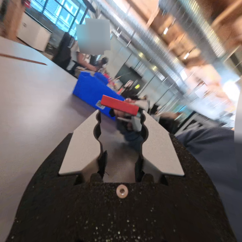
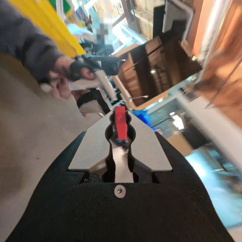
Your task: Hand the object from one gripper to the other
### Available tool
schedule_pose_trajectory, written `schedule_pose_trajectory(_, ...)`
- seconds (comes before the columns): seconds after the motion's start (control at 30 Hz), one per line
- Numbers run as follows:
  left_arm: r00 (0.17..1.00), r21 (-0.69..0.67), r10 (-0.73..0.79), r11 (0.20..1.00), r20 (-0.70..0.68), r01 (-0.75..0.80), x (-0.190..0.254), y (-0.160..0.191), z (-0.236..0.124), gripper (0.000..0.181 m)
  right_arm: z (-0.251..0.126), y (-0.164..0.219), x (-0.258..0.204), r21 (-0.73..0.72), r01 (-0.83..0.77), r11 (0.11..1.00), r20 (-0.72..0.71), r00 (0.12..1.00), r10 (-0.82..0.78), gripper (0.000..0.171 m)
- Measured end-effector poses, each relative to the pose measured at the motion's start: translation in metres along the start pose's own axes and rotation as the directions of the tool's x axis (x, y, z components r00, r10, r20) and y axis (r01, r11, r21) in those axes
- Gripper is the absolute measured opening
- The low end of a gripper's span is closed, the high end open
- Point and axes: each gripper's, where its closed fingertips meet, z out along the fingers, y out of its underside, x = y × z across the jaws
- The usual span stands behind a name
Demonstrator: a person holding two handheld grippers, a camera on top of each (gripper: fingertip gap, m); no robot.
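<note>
Two tools face each other above the bench (image 1: 30, 111), and only one of them has anything in it. The right tool (image 2: 120, 116) is clenched on a red block (image 2: 121, 124), which sits between its fingertips with one end sticking out past the tips and the other end reaching back into the wavy gap. The left tool (image 1: 121, 113) is released, its jaws spread wide with nothing between them. From the left tool's own view the red block (image 1: 119, 106) lies crosswise just ahead of its tips and a little above them, still apart from both fingers.

To do the hand-over well, I would judge that the left tool should rise slightly and come forward until the free end of the block sits squarely between its pads, clear of the right tool's fingertips. The block looks long and slim, so a bite near its bare end, flat faces against the pads, should keep it from twisting. The right tool ought to stay clenched until the left has fully closed.

Both views are smeared with motion, so slowing down before contact seems wise. A blue bin (image 1: 91, 90) stands on the bench beyond the left tool's tips, well behind the block.
</note>
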Motion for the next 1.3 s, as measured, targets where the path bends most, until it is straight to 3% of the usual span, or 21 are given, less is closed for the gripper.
schedule_pose_trajectory(0.07, 0.979, 0.022, -0.187, 0.982, -0.078, 0.189, 0.000, -0.003, -0.003, 0.054, 0.002, -0.007, -0.010, -0.010, 0.250, 0.968, -0.027, 0.968, -0.250, 0.015)
schedule_pose_trajectory(0.17, 0.946, -0.026, -0.300, 0.954, -0.124, 0.299, -0.001, 0.005, -0.001, 0.046, 0.006, -0.011, -0.029, -0.026, 0.519, 0.854, 0.001, 0.855, -0.519, 0.014)
schedule_pose_trajectory(0.23, 0.912, -0.058, -0.367, 0.930, -0.183, 0.363, 0.005, 0.009, 0.000, 0.042, 0.007, -0.013, -0.039, -0.020, 0.603, 0.797, 0.017, 0.798, -0.603, 0.014)
schedule_pose_trajectory(0.27, 0.910, -0.070, -0.370, 0.929, -0.184, 0.364, 0.005, 0.012, 0.001, 0.026, 0.008, -0.013, -0.043, -0.017, 0.635, 0.772, 0.026, 0.772, -0.635, 0.014)
schedule_pose_trajectory(0.33, 0.923, -0.090, -0.336, 0.941, -0.188, 0.325, 0.006, 0.016, 0.000, 0.020, 0.009, -0.013, -0.049, -0.014, 0.666, 0.746, 0.035, 0.746, -0.665, 0.015)
schedule_pose_trajectory(0.43, 0.984, -0.020, -0.145, 0.989, -0.103, 0.144, -0.001, 0.005, -0.005, 0.014, 0.006, -0.019, -0.041, 0.019, 0.541, 0.841, -0.001, 0.841, -0.541, 0.029)
schedule_pose_trajectory(0.53, 0.978, 0.021, 0.205, 0.978, 0.044, -0.207, -0.006, -0.010, -0.013, 0.013, -0.002, -0.028, -0.013, 0.113, 0.078, 0.991, -0.015, 0.997, -0.077, 0.036)
schedule_pose_trajectory(0.57, 0.920, -0.011, 0.374, 0.927, 0.117, -0.376, -0.008, -0.012, -0.016, 0.013, -0.002, -0.025, -0.003, 0.125, -0.148, 0.981, 0.016, 0.989, 0.147, 0.035)
schedule_pose_trajectory(0.6, 0.815, -0.064, 0.548, 0.835, 0.186, -0.547, -0.010, -0.014, -0.018, 0.013, 0.000, -0.020, 0.003, 0.113, -0.376, 0.920, 0.074, 0.926, 0.370, 0.035)
schedule_pose_trajectory(0.63, 0.661, -0.126, 0.717, 0.693, 0.221, -0.710, -0.008, -0.014, -0.018, 0.013, 0.003, -0.013, 0.006, 0.076, -0.586, 0.807, 0.132, 0.808, 0.574, 0.035)
schedule_pose_trajectory(0.67, 0.473, -0.182, 0.850, 0.515, 0.229, -0.837, -0.003, -0.013, -0.017, 0.014, 0.007, -0.003, 0.006, 0.013, -0.760, 0.650, 0.179, 0.641, 0.746, 0.036)
schedule_pose_trajectory(0.73, 0.127, -0.325, 0.966, 0.198, 0.227, -0.925, -0.001, -0.009, -0.014, 0.014, 0.013, 0.012, 0.001, -0.119, -0.952, 0.282, 0.235, 0.249, 0.940, 0.051)
schedule_pose_trajectory(0.8, -0.181, -0.446, 0.971, -0.095, 0.153, -0.890, -0.003, 0.000, -0.009, 0.014, 0.014, 0.019, -0.001, -0.202, -0.977, -0.073, 0.275, -0.128, 0.953, 0.057)
schedule_pose_trajectory(0.87, -0.428, -0.521, 0.902, -0.339, 0.057, -0.783, -0.006, 0.008, -0.005, 0.013, 0.013, 0.029, -0.007, -0.282, -0.904, -0.321, 0.255, -0.393, 0.883, 0.056)
schedule_pose_trajectory(0.93, -0.587, -0.576, 0.809, -0.499, -0.040, -0.648, -0.013, 0.014, -0.003, 0.013, 0.010, 0.028, -0.019, -0.380, -0.825, -0.417, 0.250, -0.526, 0.813, 0.053)
schedule_pose_trajectory(1.0, -0.688, -0.592, 0.714, -0.613, -0.132, -0.523, -0.019, 0.018, -0.002, 0.014, 0.009, 0.025, -0.026, -0.427, -0.782, -0.453, 0.251, -0.584, 0.772, 0.050)
schedule_pose_trajectory(1.03, -0.720, -0.591, 0.674, -0.652, -0.167, -0.475, -0.021, 0.020, -0.002, 0.013, 0.010, 0.026, -0.028, -0.429, -0.775, -0.463, 0.243, -0.593, 0.768, 0.038)
schedule_pose_trajectory(1.1, -0.761, -0.582, 0.620, -0.696, -0.190, -0.421, -0.019, 0.021, -0.001, 0.014, 0.010, 0.030, -0.031, -0.431, -0.779, -0.455, 0.225, -0.582, 0.782, 0.025)
schedule_pose_trajectory(1.17, -0.738, -0.580, 0.655, -0.667, -0.160, -0.466, -0.018, 0.022, 0.001, 0.015, 0.009, 0.030, -0.030, -0.429, -0.794, -0.430, 0.234, -0.557, 0.797, 0.018)
schedule_pose_trajectory(1.2, -0.687, -0.595, 0.717, -0.605, -0.118, -0.529, -0.020, 0.021, 0.001, 0.017, 0.009, 0.031, -0.030, -0.420, -0.813, -0.404, 0.236, -0.528, 0.816, 0.018)
schedule_pose_trajectory(1.3, -0.404, -0.649, 0.910, -0.250, 0.097, -0.718, -0.028, 0.005, -0.005, 0.037, 0.008, 0.037, -0.022, -0.361, -0.885, -0.292, 0.239, -0.391, 0.889, 0.017)
